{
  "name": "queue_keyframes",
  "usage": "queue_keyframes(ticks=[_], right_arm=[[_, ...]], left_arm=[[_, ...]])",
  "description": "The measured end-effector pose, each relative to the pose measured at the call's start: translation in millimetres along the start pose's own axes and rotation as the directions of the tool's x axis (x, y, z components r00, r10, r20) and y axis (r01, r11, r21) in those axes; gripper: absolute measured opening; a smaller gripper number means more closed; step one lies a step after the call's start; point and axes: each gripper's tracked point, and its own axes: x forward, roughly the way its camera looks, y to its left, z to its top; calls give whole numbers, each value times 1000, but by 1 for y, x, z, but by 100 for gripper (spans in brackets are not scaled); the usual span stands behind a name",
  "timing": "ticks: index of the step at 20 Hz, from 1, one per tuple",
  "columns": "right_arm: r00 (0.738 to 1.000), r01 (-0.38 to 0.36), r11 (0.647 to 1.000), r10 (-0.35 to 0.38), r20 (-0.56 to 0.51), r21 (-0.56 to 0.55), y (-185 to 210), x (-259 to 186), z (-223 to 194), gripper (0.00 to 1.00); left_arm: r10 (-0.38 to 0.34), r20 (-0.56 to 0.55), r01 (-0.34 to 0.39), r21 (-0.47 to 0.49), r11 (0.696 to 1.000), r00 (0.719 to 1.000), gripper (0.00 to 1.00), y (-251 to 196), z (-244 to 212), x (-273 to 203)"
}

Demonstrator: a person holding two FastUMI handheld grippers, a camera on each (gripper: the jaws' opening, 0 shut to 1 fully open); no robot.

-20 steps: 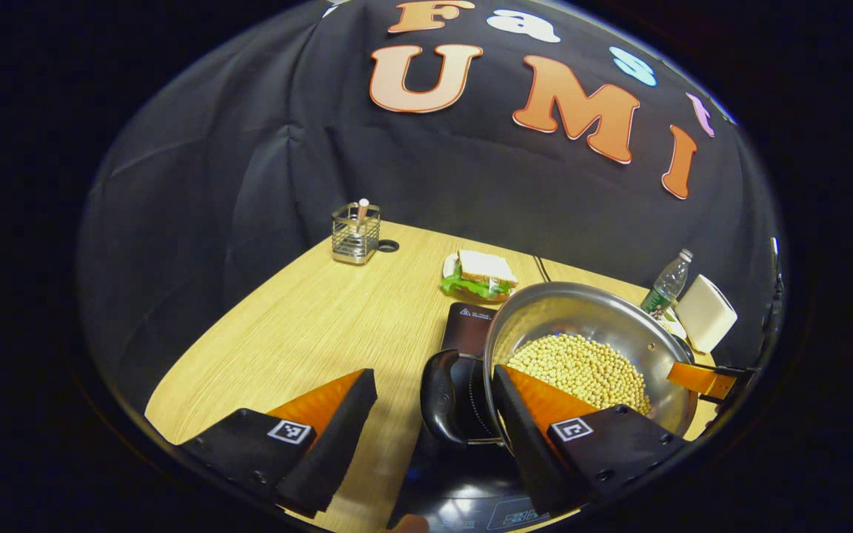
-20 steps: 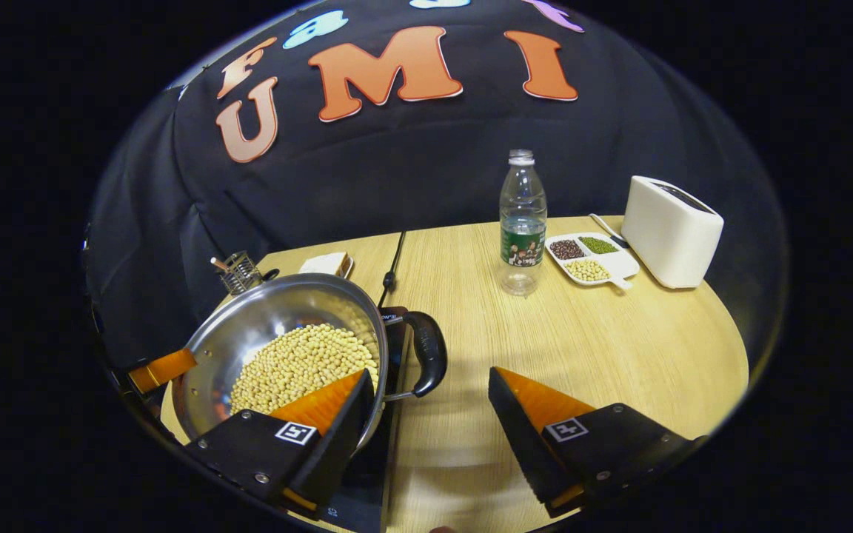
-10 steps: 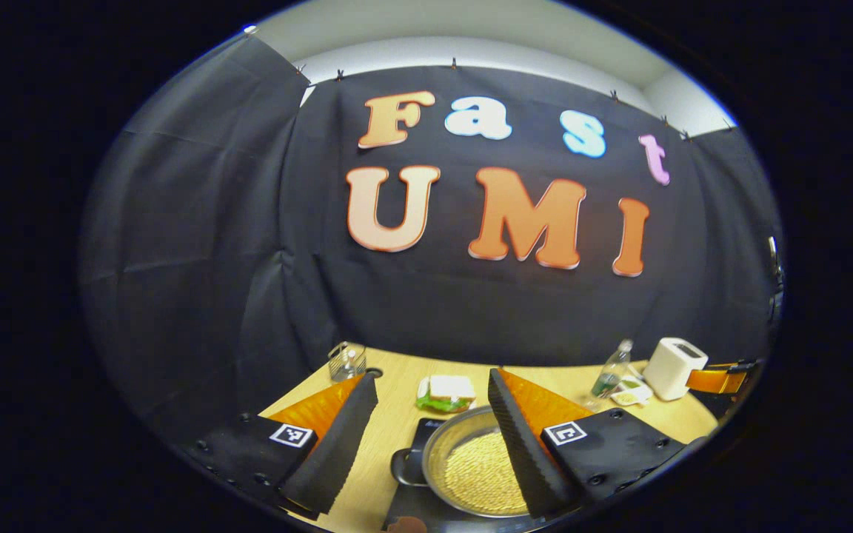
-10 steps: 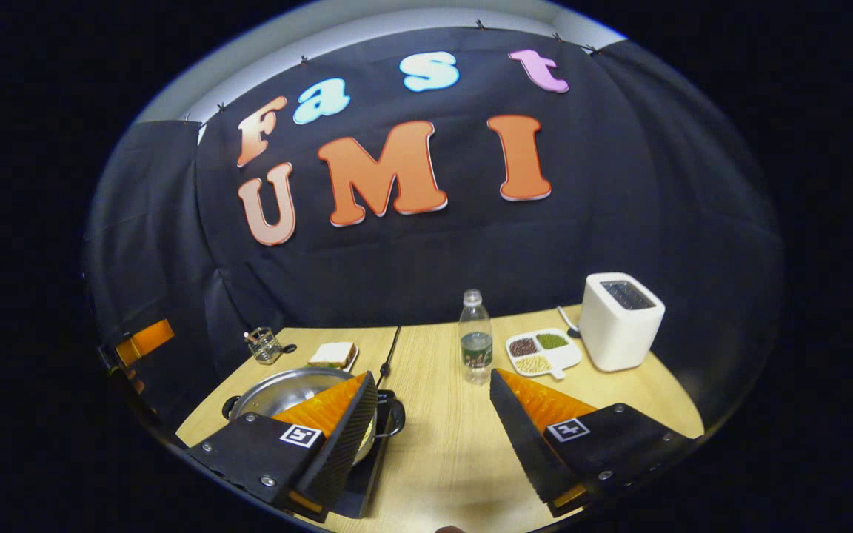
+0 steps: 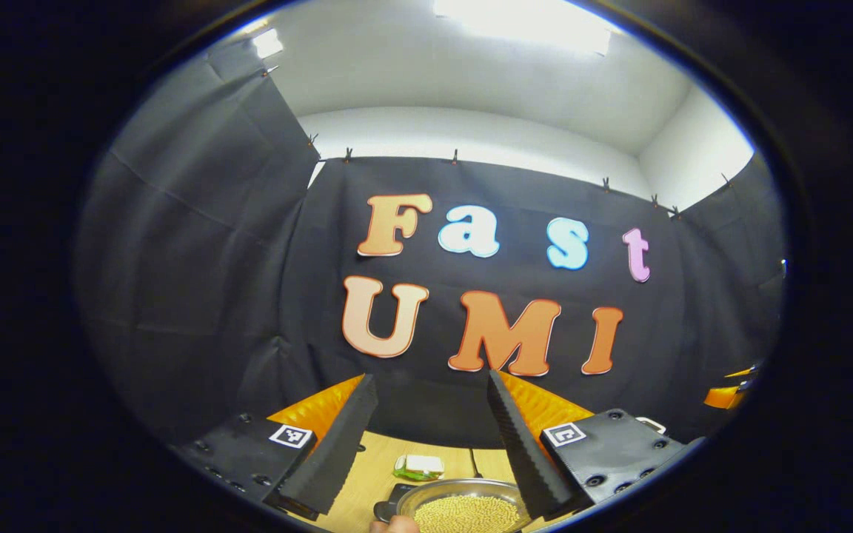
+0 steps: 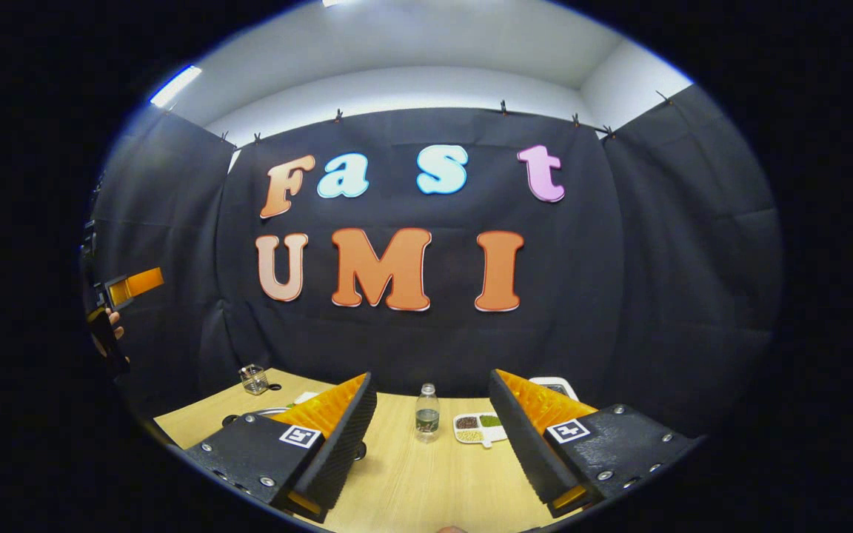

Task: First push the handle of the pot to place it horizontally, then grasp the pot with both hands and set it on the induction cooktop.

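Note:
A steel pot (image 5: 463, 511) holding pale beans sits low in the left gripper view, far below my left gripper (image 5: 430, 377). Its black side handle (image 5: 383, 509) points left. A dark corner of the induction cooktop (image 5: 401, 489) pokes out behind the pot. The left gripper is open, with nothing between its fingers. My right gripper (image 6: 431, 374) is also open and holds nothing, high above the table (image 6: 426, 481). In the right gripper view, its left finger hides most of the pot's rim (image 6: 272, 411).
A sandwich (image 5: 417, 466) lies behind the pot. In the right gripper view a water bottle (image 6: 426, 419), a divided dish of beans (image 6: 477, 428), a white toaster (image 6: 554, 385) and a wire utensil holder (image 6: 254, 379) stand on the table. A hand (image 6: 106, 334) shows at the left edge.
Both grippers have lifted up and drawn back from the pot, which stays on the cooktop. Both views now tilt up toward the wall and ceiling. Both grippers remain open.

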Motion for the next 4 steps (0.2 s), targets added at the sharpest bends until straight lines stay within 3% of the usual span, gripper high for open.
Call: queue_keyframes(ticks=[4], right_arm=[[996,47,998,-44,75,-35,-20,-21,31,95]], left_arm=[[-70,-11,69,-39,997,998,99,-20,5,-8]])
